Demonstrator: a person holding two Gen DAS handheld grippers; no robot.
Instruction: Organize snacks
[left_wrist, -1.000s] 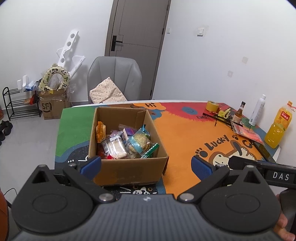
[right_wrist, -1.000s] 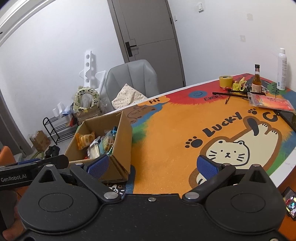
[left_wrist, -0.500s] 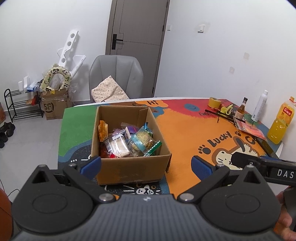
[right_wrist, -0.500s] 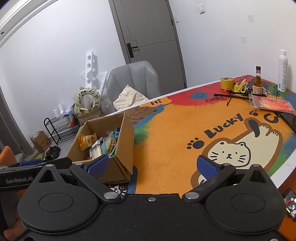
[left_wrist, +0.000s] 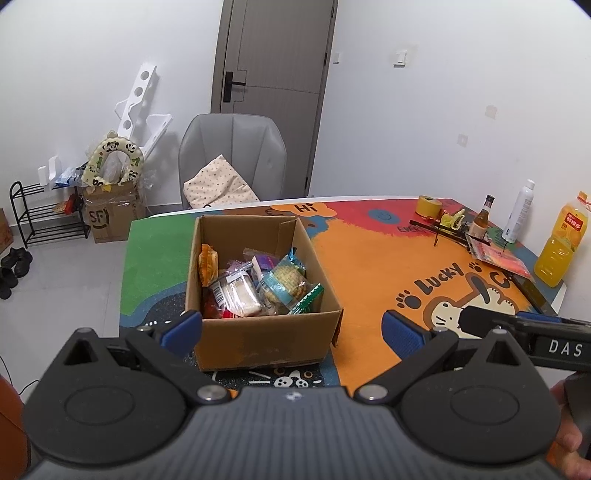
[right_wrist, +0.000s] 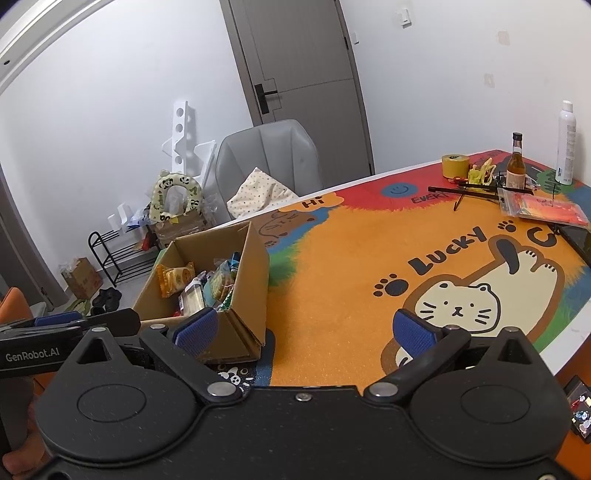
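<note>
An open cardboard box (left_wrist: 258, 339) stands on the left part of the colourful cat mat (left_wrist: 369, 266). It holds several wrapped snacks (left_wrist: 255, 288), among them an orange packet and a green-wrapped one. My left gripper (left_wrist: 291, 328) is open and empty, just in front of and above the box's near wall. In the right wrist view the box (right_wrist: 243, 266) is at the left with the snacks (right_wrist: 199, 284) inside. My right gripper (right_wrist: 303, 332) is open and empty, above the orange mat (right_wrist: 351, 277) to the right of the box.
At the table's far right stand a tape roll (left_wrist: 428, 205), a brown bottle (left_wrist: 482, 221), a white spray can (left_wrist: 519, 210), an orange juice bottle (left_wrist: 559, 240) and a red packet (left_wrist: 498, 254). A grey chair (left_wrist: 232, 158) stands behind the table. A phone (right_wrist: 576, 240) lies at the right edge.
Both grippers have pulled back and risen a little, so the box and table look slightly farther away. Both stay open and empty.
</note>
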